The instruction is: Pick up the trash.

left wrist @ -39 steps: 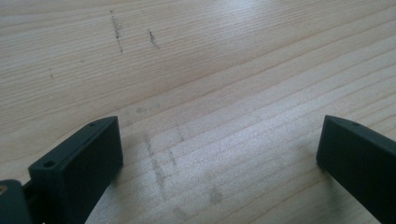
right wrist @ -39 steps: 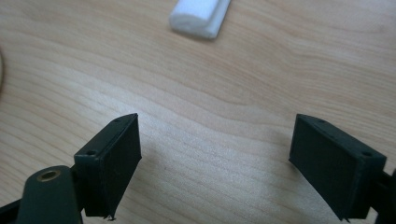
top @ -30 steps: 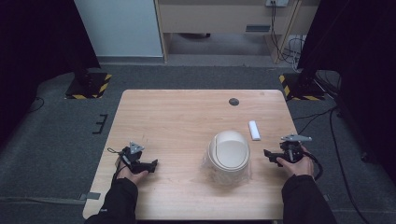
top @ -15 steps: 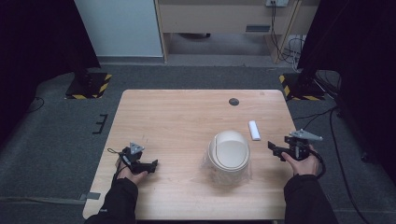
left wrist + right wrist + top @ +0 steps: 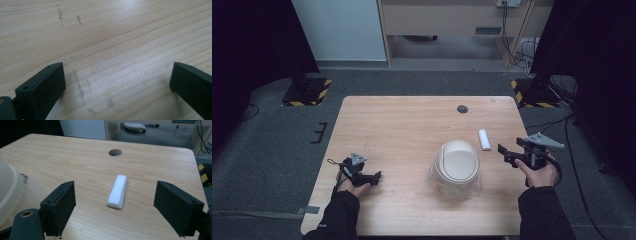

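A cream domed container [image 5: 457, 159] rests on a crumpled clear plastic sheet [image 5: 437, 176] right of the table's middle, and its rim shows at the left edge [image 5: 7, 192] of the right gripper view. A small white bar [image 5: 484, 139] lies flat just beyond it to the right. My right gripper [image 5: 508, 155] hovers open near the right edge, pointing left toward the bar. In the right gripper view, the bar [image 5: 118, 191] lies between and ahead of the open right gripper [image 5: 115, 206]. My left gripper [image 5: 373, 177] stands open low over bare wood at front left, nothing between the jaws of that gripper [image 5: 117, 77].
The wooden table [image 5: 402, 130] has a round cable hole [image 5: 462, 108] near its far edge, also visible from the right gripper [image 5: 115, 152]. Grey carpet surrounds the table, with yellow-black striped stand feet [image 5: 307, 90] at the back left and cables [image 5: 522, 50] at the back right.
My right gripper has drifted slightly right and away from me, lifting a little. The left gripper, the container and the white bar have stayed where they were.
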`<state>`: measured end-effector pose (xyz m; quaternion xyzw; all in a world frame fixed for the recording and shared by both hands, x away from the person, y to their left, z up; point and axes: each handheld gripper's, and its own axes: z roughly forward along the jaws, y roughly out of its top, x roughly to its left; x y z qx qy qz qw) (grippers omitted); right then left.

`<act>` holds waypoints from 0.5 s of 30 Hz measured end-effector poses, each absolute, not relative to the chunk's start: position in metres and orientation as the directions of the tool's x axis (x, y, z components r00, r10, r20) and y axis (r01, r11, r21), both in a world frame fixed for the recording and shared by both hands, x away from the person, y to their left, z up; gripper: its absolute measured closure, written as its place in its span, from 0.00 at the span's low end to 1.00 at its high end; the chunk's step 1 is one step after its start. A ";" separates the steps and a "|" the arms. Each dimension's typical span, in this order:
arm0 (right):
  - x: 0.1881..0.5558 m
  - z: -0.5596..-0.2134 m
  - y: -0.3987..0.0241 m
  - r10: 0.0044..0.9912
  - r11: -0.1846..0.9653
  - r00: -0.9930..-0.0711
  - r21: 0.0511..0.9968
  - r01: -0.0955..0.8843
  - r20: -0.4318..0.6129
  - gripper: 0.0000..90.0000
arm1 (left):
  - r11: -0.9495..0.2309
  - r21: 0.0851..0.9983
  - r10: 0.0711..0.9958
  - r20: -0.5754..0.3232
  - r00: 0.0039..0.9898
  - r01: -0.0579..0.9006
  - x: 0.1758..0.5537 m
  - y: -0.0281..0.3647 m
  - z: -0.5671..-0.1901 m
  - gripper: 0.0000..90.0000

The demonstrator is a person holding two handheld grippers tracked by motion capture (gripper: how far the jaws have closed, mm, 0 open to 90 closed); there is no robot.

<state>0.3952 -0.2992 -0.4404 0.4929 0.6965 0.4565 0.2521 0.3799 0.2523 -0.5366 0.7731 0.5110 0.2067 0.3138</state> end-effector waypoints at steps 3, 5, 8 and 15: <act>0.391 -0.431 -0.292 0.908 0.091 -0.407 0.898 0.431 0.103 0.20 | -0.281 0.696 0.920 -0.002 0.393 0.660 0.380 0.252 -0.537 0.00; 0.387 -0.425 -0.287 0.899 0.096 -0.426 0.906 0.412 0.099 0.20 | -0.281 0.696 0.920 -0.002 0.393 0.661 0.380 0.252 -0.537 0.00; 0.381 -0.416 -0.279 0.887 0.102 -0.454 0.917 0.384 0.091 0.19 | -0.282 0.696 0.919 -0.001 0.393 0.660 0.380 0.252 -0.537 0.00; 0.368 -0.396 -0.265 0.850 0.087 -0.517 0.942 0.324 0.099 0.19 | -0.284 0.696 0.918 -0.002 0.397 0.659 0.380 0.253 -0.537 0.00</act>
